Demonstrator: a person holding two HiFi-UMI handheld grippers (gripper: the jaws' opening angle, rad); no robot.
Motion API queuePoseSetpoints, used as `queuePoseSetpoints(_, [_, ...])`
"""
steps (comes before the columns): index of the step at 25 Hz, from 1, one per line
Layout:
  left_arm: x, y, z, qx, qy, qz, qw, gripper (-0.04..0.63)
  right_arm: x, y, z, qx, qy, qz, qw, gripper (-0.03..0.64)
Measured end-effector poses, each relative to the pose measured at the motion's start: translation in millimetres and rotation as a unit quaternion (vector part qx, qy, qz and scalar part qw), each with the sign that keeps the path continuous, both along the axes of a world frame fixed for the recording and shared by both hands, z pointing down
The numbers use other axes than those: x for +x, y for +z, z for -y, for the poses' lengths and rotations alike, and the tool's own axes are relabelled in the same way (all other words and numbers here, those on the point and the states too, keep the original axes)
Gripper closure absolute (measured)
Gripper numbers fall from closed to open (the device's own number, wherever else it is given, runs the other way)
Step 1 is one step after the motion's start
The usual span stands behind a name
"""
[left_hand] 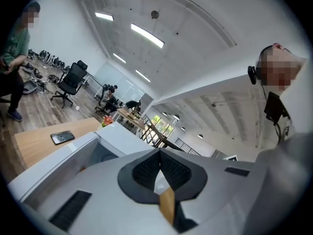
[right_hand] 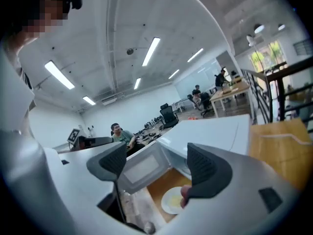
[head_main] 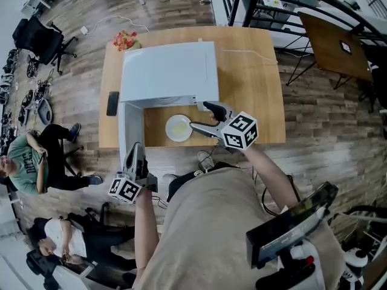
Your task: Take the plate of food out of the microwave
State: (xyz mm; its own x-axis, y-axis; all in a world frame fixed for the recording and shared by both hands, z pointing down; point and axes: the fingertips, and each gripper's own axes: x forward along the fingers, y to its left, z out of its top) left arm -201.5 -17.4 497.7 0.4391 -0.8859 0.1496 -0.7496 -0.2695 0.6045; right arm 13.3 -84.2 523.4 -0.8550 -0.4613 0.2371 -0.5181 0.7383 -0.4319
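Holding right gripper (head_main: 199, 115) jaws wide apart, gripping nothing, hovering just in front of microwave (head_main: 169, 71) mouth. Pressing left gripper (head_main: 136, 145) jaws together, empty, just off the outer end of microwave's open door (head_main: 130, 125). Hiding microwave's inside under its own top in head view. Overlapping plate (head_main: 169, 132) at its right rim with right gripper's lower jaw. Showing food (head_main: 179, 127) only as pale yellow patch, kind not readable. Lying white, round and flat on wooden table (head_main: 254, 83) right in front of microwave's opening, beside door, outside the cavity. Leaving bare tabletop right of microwave. Crowding microwave's left side with phone (head_main: 112, 103). Sitting close to table's front edge.
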Motion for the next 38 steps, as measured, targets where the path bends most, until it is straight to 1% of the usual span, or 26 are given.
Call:
queuePoseSetpoints(2, [1.8, -15.0, 9.0, 0.019, 0.008, -0.002, 0.9998, 0.592, 11.9, -19.4, 9.0, 0.051, 0.028, -0.029, 0.998, 0.221])
queuePoseSetpoints(4, [1.1, -29.4, 16.9, 0.035, 0.016, -0.004, 0.9992, 0.592, 19.9, -39.4, 13.9, 0.087, 0.052, -0.047, 0.994, 0.221])
queuePoseSetpoints(7, [-1.4, -46.4, 21.3, 0.054, 0.025, -0.005, 0.9982, 0.592, 28.0, -71.3, 12.5, 0.123, 0.084, -0.048, 0.988, 0.228])
queuePoseSetpoints(8, [-2.5, -50.0, 22.9, 0.060, 0.029, -0.003, 0.9978, 0.592, 29.9, -82.1, 11.0, 0.137, 0.095, -0.048, 0.985, 0.261])
queuePoseSetpoints(9, [-3.8, -52.9, 24.9, 0.064, 0.035, -0.002, 0.9973, 0.592, 30.8, -92.7, 9.2, 0.150, 0.104, -0.049, 0.982, 0.265])
queuePoseSetpoints(11, [-5.8, -57.6, 29.4, 0.069, 0.047, -0.002, 0.9965, 0.592, 31.2, -111.4, 5.0, 0.170, 0.122, -0.045, 0.977, 0.275])
queuePoseSetpoints(13, [-6.1, -62.7, 32.1, 0.073, 0.063, -0.004, 0.9953, 0.592, 32.0, -125.5, -0.5, 0.185, 0.143, -0.042, 0.971, 0.307])
queuePoseSetpoints(15, [-7.4, -68.8, 30.5, 0.081, 0.077, 0.000, 0.9937, 0.592, 31.1, -135.3, -9.3, 0.200, 0.161, -0.042, 0.966, 0.308])
queuePoseSetpoints(16, [-8.7, -70.9, 29.2, 0.085, 0.082, 0.004, 0.9930, 0.592, 30.5, -139.0, -13.9, 0.210, 0.170, -0.043, 0.962, 0.316])
queuePoseSetpoints(17, [-10.0, -71.9, 28.5, 0.087, 0.085, 0.007, 0.9925, 0.592, 30.6, -141.3, -17.7, 0.218, 0.179, -0.045, 0.958, 0.341])
queuePoseSetpoints(18, [-11.2, -71.8, 28.7, 0.086, 0.088, 0.010, 0.9923, 0.592, 31.8, -141.2, -20.5, 0.222, 0.189, -0.048, 0.955, 0.344])
queuePoseSetpoints(22, [-17.7, -62.7, 30.1, 0.070, 0.097, 0.017, 0.9927, 0.592, 39.4, -127.5, -28.5, 0.208, 0.231, -0.064, 0.948, 0.345])
queuePoseSetpoints(27, [-26.2, -43.8, 25.4, 0.059, 0.106, 0.036, 0.9919, 0.592, 45.6, -115.5, -48.5, 0.198, 0.266, -0.079, 0.940, 0.345])
queuePoseSetpoints(30, [-34.5, -38.0, 21.9, 0.057, 0.103, 0.042, 0.9922, 0.592, 41.5, -109.3, -55.4, 0.190, 0.269, -0.082, 0.941, 0.345])
queuePoseSetpoints(32, [-37.2, -34.3, 21.9, 0.053, 0.103, 0.040, 0.9925, 0.592, 38.5, -104.8, -58.1, 0.182, 0.271, -0.083, 0.942, 0.346])
queuePoseSetpoints(33, [-37.0, -30.9, 22.7, 0.051, 0.107, 0.039, 0.9922, 0.592, 38.4, -102.1, -60.0, 0.177, 0.275, -0.084, 0.941, 0.368])
queuePoseSetpoints(38, [-29.7, -18.4, 19.8, 0.038, 0.125, 0.037, 0.9907, 0.592, 38.7, -88.7, -71.7, 0.157, 0.287, -0.090, 0.941, 0.371])
